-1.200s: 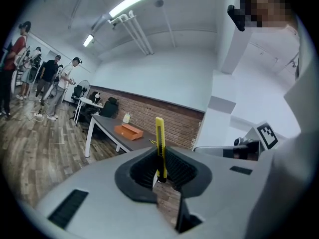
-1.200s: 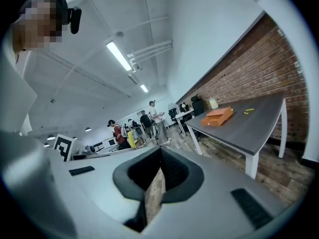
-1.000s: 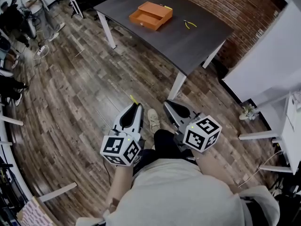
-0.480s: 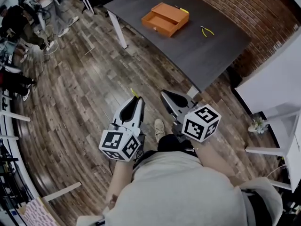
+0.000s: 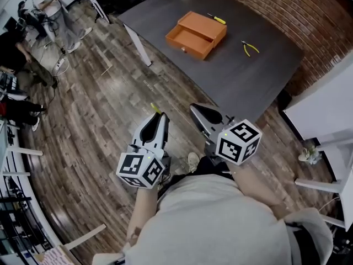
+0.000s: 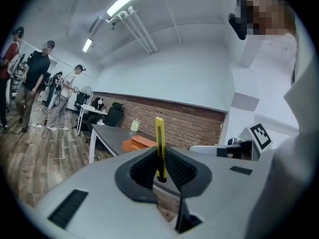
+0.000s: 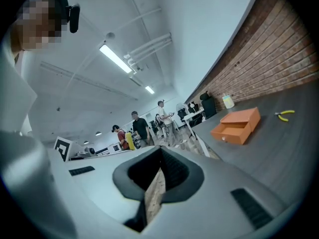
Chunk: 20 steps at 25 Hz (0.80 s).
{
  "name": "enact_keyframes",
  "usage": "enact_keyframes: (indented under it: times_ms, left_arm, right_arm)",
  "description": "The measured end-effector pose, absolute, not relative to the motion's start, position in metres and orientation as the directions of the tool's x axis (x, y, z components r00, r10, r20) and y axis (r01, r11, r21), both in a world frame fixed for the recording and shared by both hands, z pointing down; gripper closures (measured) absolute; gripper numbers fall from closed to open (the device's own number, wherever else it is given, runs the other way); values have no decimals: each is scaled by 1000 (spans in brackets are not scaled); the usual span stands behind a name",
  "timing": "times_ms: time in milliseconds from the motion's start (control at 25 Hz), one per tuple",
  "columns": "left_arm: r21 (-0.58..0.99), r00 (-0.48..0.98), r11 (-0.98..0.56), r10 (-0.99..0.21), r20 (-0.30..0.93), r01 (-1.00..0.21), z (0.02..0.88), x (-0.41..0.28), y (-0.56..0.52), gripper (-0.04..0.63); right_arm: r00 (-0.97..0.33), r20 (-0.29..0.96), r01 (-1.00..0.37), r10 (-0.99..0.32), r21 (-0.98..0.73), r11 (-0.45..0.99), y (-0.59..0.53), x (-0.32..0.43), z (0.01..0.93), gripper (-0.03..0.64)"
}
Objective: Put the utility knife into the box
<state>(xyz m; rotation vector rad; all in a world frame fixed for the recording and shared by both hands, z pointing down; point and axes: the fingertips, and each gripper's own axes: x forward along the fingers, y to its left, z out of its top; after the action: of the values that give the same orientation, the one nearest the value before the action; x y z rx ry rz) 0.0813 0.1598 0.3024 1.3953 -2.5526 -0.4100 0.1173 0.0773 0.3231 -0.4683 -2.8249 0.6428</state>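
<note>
**Knife gripped near one end, box well ahead**

Your left gripper (image 5: 159,120) is clamped on the utility knife (image 6: 159,142), and much of the yellow body stands out past the jaws. Your right gripper (image 5: 197,111) has its jaws drawn almost together on nothing. Both hang over the wooden floor (image 5: 99,109), short of the table (image 5: 242,84). The orange box (image 5: 196,33) lies open farther back on it. With so little of the knife held, a jolt on the approach could pivot or drop it. A tilted release may catch the box's rim.

On the table (image 5: 242,87), the box (image 5: 197,33) sits left of the pliers (image 5: 251,48).
</note>
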Motion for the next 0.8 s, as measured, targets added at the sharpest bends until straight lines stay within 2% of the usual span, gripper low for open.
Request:
enact_keyframes:
  times_ms: [560, 800]
  left_arm:
    - [384, -510, 507, -854, 102, -772, 326, 12, 123, 535]
    - [390, -461, 467, -880, 116, -793, 337, -48, 107, 535]
  right_arm:
    - [-924, 197, 197, 328, -491, 849, 39, 63, 349, 611]
    - [-951, 208, 100, 227, -488, 867, 15, 32, 354, 611]
